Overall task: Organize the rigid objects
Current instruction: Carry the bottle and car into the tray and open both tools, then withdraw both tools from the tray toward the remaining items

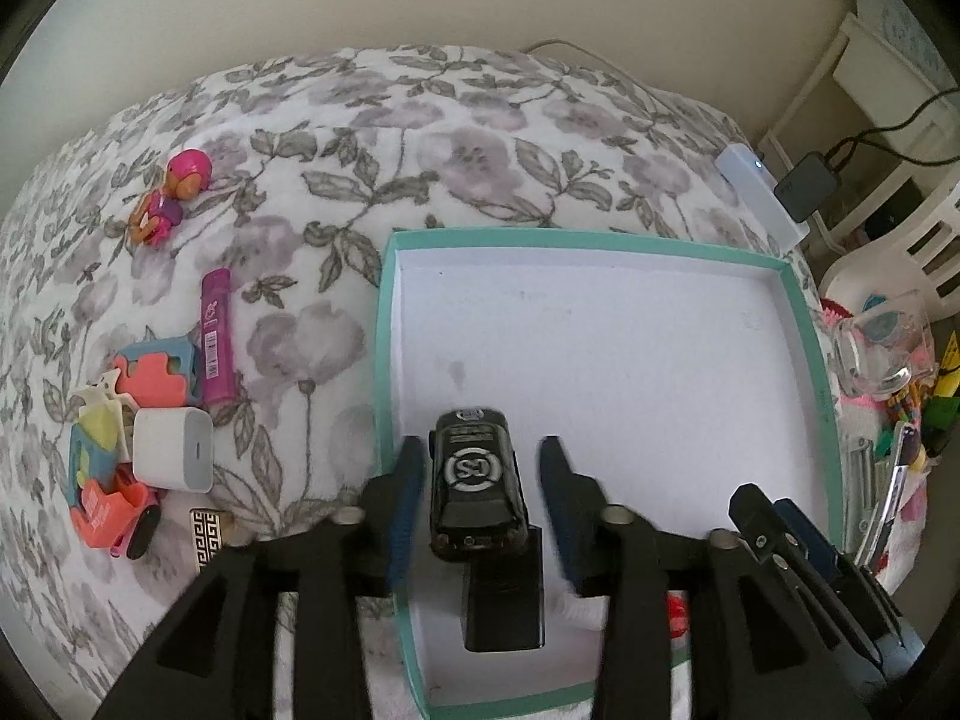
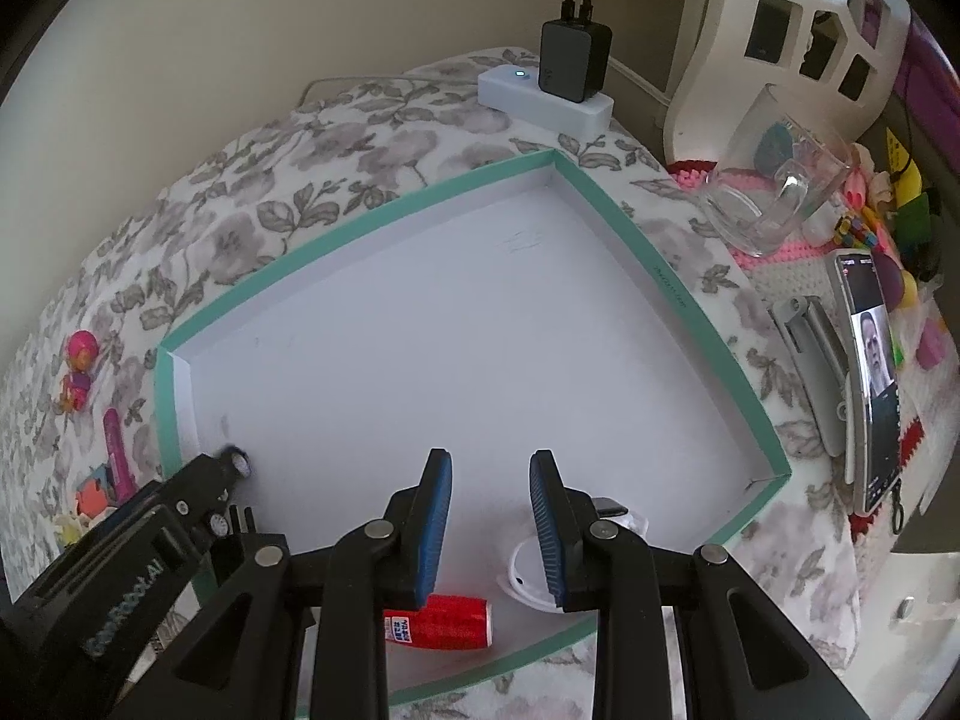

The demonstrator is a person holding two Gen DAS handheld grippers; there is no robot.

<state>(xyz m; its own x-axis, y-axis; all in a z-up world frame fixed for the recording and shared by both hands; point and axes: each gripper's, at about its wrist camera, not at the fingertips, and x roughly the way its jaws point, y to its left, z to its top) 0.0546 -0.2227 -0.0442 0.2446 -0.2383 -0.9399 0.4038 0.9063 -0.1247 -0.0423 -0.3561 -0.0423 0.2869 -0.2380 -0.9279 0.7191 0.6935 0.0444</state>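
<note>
Left wrist: spread fingers flank black toy car.

Both grippers sit side by side, close together. The left gripper and the right gripper each have jaws spread apart.

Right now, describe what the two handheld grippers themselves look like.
Both match. The left gripper and the right gripper have black plastic linkage arms with triangular cut-outs, silver round pivot pins at the joints, and two tapered fingers faced with ribbed blue pads. In the right wrist view, the left gripper's body carries pale lettering on its side. No cables or sleeves show.
</note>
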